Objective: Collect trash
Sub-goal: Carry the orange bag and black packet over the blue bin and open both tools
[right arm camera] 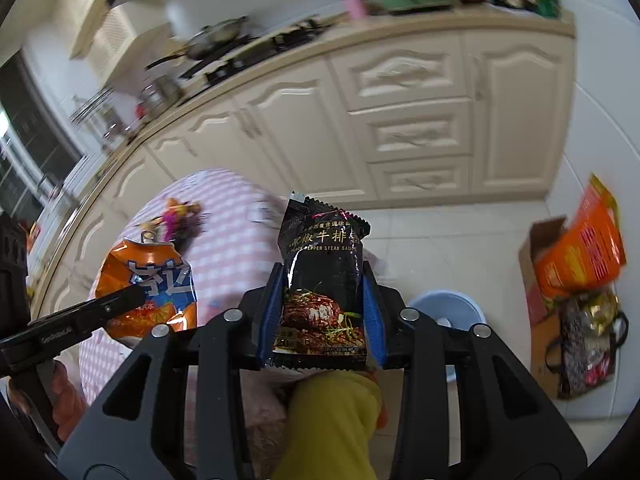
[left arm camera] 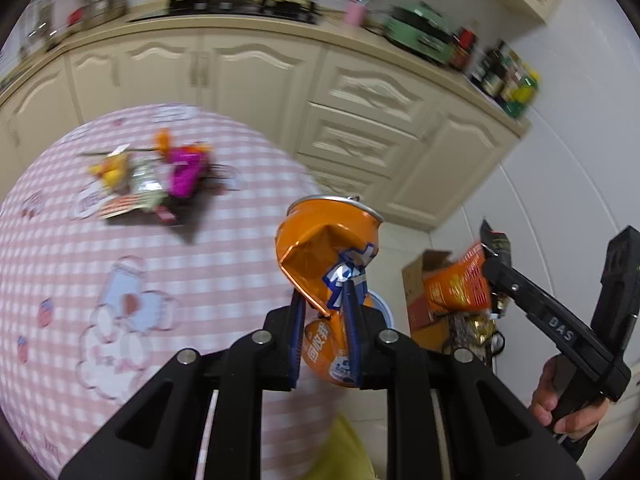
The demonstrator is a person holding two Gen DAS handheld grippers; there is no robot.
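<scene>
My left gripper (left arm camera: 322,300) is shut on a crushed orange soda can (left arm camera: 320,248), held in the air past the right edge of the pink checked table (left arm camera: 120,240). The same can (right arm camera: 148,280) shows at the left of the right wrist view, pinched by the left gripper's fingers (right arm camera: 120,300). My right gripper (right arm camera: 320,280) is shut on a black steak sauce packet (right arm camera: 322,276) that stands upright between its blue pads. In the left wrist view the right gripper (left arm camera: 492,252) appears at the right with the packet's torn top (left arm camera: 496,240) poking out. Several bright wrappers (left arm camera: 152,176) lie on the table.
A cardboard box with an orange bag (right arm camera: 576,256) and a dark bag of wrappers (right arm camera: 588,340) stand on the white tiled floor at the right. A pale blue round bin (right arm camera: 444,312) sits on the floor below the grippers. Cream kitchen cabinets (right arm camera: 400,120) run behind. A yellow sleeve (right arm camera: 332,420) is below.
</scene>
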